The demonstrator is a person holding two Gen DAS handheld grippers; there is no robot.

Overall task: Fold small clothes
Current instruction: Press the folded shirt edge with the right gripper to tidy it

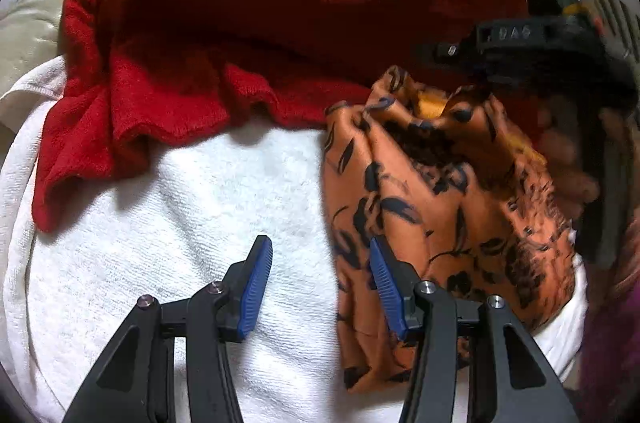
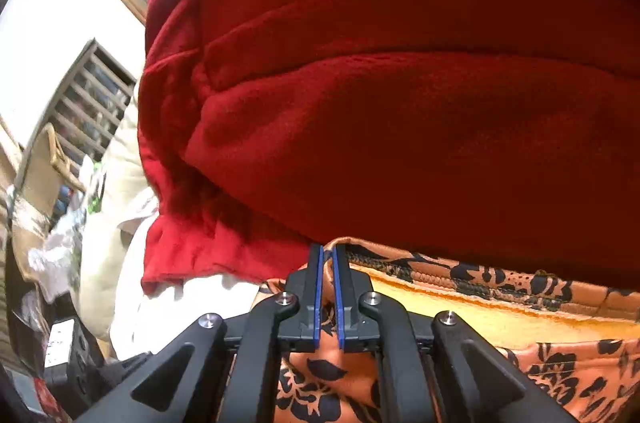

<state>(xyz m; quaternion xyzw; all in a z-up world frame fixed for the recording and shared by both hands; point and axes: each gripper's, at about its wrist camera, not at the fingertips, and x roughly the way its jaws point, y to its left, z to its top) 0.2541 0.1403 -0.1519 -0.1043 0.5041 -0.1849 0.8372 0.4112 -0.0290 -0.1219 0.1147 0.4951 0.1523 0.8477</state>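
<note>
An orange garment with a black floral print point(image 1: 432, 207) lies bunched on a white towel point(image 1: 208, 215). My left gripper point(image 1: 320, 263) is open just above the towel, its right finger at the garment's left edge. My right gripper point(image 2: 328, 259) is shut on a fold of the orange garment point(image 2: 520, 367) and lifts it; its yellow-orange inner side shows. The right gripper's black body point(image 1: 532, 43) shows at the upper right of the left wrist view, above the raised fabric.
A crumpled red knit garment point(image 1: 248, 23) lies behind the orange one and fills most of the right wrist view point(image 2: 380, 103). A cream cushion point(image 2: 120, 183), a slatted rack point(image 2: 88, 103) and cluttered boxes stand at the left.
</note>
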